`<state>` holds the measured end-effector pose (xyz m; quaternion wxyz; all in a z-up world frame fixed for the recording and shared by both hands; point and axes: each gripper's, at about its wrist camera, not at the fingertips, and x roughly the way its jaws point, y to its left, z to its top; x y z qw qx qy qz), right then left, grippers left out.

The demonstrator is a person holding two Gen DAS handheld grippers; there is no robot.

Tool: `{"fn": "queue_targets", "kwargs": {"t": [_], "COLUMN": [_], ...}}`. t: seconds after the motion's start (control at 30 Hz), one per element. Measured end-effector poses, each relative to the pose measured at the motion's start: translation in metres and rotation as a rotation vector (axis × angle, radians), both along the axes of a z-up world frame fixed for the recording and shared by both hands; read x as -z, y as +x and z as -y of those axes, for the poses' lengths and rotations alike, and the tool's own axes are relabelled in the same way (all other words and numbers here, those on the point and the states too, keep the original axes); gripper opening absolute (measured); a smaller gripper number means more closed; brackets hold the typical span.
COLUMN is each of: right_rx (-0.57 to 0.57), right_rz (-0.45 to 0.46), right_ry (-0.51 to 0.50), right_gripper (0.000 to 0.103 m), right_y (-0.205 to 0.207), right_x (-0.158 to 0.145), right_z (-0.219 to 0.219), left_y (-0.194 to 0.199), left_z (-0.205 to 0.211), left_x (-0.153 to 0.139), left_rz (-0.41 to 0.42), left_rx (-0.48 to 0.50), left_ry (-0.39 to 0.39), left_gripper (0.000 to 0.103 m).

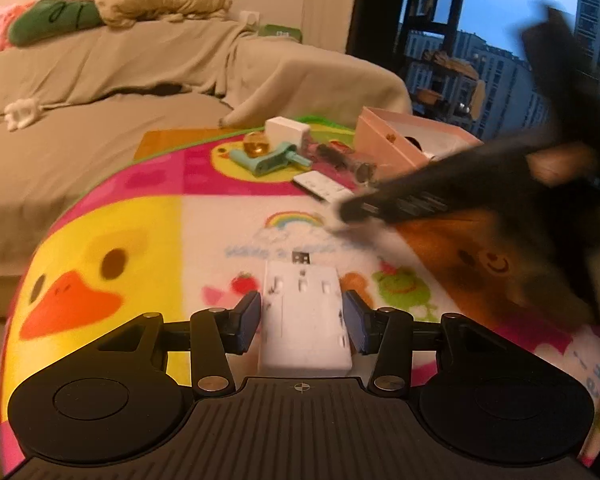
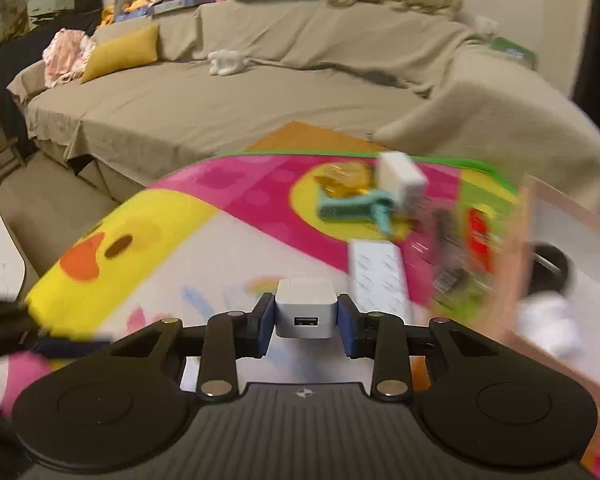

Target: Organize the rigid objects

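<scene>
Grip status: the left gripper (image 1: 302, 316) has its jaws clamped on the flat sides of a white USB hub (image 1: 305, 312), plug end forward, above the cartoon play mat (image 1: 100, 248). The right gripper (image 2: 303, 316) has its jaws clamped on a white USB charger block (image 2: 306, 308). Both items appear light, stiff and smooth-shelled; grip the flat parallel faces, since the plastic may slip.

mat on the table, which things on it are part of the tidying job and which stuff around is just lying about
Job:
white USB hub, in left gripper
white charger, in right gripper
pink box
teal tool
white remote

Lying about:
sofa
yellow cushion
green plush
</scene>
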<state>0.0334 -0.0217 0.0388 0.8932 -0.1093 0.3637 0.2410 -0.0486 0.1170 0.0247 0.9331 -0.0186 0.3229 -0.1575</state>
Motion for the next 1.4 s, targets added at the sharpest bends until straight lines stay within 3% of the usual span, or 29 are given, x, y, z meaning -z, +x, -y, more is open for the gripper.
{"fn": "queue_targets", "kwargs": {"t": [0.13, 0.2, 0.27, 0.3, 0.47, 0.67, 0.9, 1.1, 1.23, 1.4], "right_rx": [0.030, 0.040, 0.054, 0.064, 0.150, 0.222, 0.266, 0.312, 0.358, 0.373], "right_rz": [0.029, 0.030, 0.034, 0.039, 0.106, 0.177, 0.208, 0.231, 0.212, 0.187], "right_ry": [-0.022, -0.038, -0.044, -0.046, -0.016, 0.032, 0.086, 0.125, 0.136, 0.149], "right_gripper": [0.033, 0.033, 0.033, 0.033, 0.032, 0.032, 0.032, 0.032, 0.032, 0.032], "right_y": [-0.038, -0.054, -0.068, -0.076, -0.108, -0.138, -0.156, -0.156, -0.153, -0.153], "right_x": [-0.006, -0.008, -0.010, -0.012, -0.029, -0.046, -0.044, -0.042, -0.035, -0.029], "right_z": [0.044, 0.063, 0.084, 0.093, 0.140, 0.181, 0.207, 0.225, 0.235, 0.243], "left_y": [0.010, 0.010, 0.002, -0.001, -0.017, -0.017, 0.026, 0.090, 0.118, 0.094], "left_z": [0.016, 0.022, 0.033, 0.038, 0.064, 0.098, 0.161, 0.198, 0.200, 0.166], "left_x": [0.005, 0.009, 0.011, 0.010, 0.001, -0.035, -0.094, -0.148, -0.129, -0.076], "left_rz": [-0.030, -0.043, -0.021, -0.021, -0.003, 0.037, 0.200, 0.344, 0.220, 0.149], "left_rx": [0.022, 0.028, 0.045, 0.068, 0.183, 0.281, 0.367, 0.273, 0.267, 0.208], "left_ry": [0.019, 0.036, 0.074, 0.077, 0.090, 0.056, 0.131, -0.039, -0.153, -0.165], "left_gripper": [0.054, 0.046, 0.023, 0.021, 0.021, 0.021, 0.021, 0.023, 0.026, 0.026]}}
